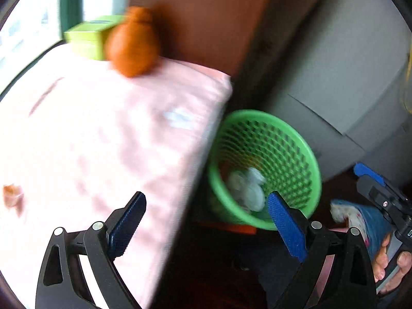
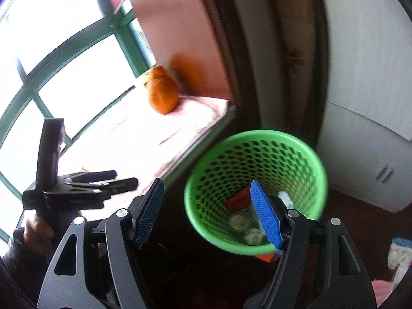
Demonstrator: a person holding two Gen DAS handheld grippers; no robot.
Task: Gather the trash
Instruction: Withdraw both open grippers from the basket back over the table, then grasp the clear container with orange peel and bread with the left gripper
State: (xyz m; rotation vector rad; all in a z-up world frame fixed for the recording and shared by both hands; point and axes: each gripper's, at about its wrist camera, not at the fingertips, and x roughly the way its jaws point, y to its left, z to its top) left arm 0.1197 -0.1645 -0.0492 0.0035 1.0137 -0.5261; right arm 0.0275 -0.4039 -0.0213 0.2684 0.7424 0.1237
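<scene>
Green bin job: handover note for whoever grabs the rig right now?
Left gripper: jaws open, nothing between them, over the edge of the pink-covered ledge.
Right gripper: jaws open, empty, above the green bin.
Bin stands on the floor beside the ledge; it already holds crumpled white paper and a red scrap.
Left: a small orange scrap lies on the ledge, blurred, possibly trash. The orange pouch and green box stand at the far end, untouched.
</scene>
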